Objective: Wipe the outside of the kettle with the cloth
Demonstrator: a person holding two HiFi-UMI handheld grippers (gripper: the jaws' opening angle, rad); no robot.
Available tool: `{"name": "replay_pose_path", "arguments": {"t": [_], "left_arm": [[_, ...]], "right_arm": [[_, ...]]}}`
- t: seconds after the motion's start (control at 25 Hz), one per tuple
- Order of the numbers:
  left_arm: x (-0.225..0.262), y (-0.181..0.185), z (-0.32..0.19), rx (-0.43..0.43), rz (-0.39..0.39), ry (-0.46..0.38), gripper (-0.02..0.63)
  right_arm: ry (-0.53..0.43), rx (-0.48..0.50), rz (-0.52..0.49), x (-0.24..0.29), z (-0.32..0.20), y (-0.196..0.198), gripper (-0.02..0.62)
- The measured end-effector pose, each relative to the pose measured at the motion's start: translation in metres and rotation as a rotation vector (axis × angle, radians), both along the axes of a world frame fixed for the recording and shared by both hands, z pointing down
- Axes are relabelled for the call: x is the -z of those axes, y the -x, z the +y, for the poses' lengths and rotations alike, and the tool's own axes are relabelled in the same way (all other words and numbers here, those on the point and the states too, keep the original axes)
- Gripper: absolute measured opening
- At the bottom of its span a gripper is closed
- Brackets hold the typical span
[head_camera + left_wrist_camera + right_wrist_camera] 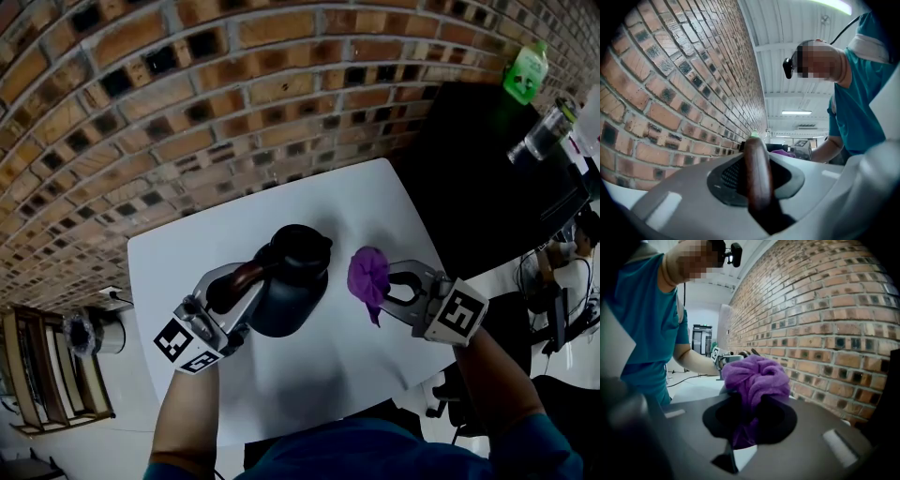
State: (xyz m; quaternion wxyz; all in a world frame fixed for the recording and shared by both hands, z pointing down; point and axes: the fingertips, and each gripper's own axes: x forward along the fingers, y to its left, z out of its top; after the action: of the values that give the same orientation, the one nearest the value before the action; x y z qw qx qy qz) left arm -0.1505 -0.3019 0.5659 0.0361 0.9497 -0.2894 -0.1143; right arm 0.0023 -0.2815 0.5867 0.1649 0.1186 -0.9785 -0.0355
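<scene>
Left gripper (232, 283): jaws clamp brown handle (247, 275) of dark rounded kettle (292, 286), rigid, likely weighty, slick | right gripper (390, 287): jaws pinch soft purple cloth (367, 272)

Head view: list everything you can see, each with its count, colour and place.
table: one, white, beside the wall
brick wall: one, red-brown, behind the table
kettle: one, black with a brown handle, at the table's middle
cloth: one, purple, just right of the kettle
dark surface: one, black, right of the table
green bottle: one, on the dark surface, far end
clear bottle: one, near the green bottle
wooden shelf: one, brown, lower left
left claw: grey, shut on the kettle's handle
right claw: grey, shut on the cloth
</scene>
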Motion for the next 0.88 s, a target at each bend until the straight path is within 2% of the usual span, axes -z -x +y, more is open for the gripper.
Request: {"name": "replay_pose_path", "arguments": {"t": [0.24, 0.36, 0.52, 0.88], "left_arm": [[-0.005, 0.008, 0.026, -0.033, -0.001, -0.026, 0.089], [-0.013, 0.019, 0.040, -0.005, -0.008, 0.002, 0.086], [-0.022, 0.032, 0.058, 0.033, 0.027, 0.051, 0.091], [-0.031, 0.034, 0.089, 0.078, 0.078, 0.102, 0.134]], "right_arm": [[0.012, -0.004, -0.034, -0.003, 0.003, -0.007, 0.064], [0.016, -0.004, -0.052, -0.004, 0.005, -0.010, 0.064], [0.028, 0.006, -0.055, -0.009, 0.012, -0.011, 0.064], [0.075, 0.032, -0.027, -0.016, 0.034, -0.008, 0.064]]}}
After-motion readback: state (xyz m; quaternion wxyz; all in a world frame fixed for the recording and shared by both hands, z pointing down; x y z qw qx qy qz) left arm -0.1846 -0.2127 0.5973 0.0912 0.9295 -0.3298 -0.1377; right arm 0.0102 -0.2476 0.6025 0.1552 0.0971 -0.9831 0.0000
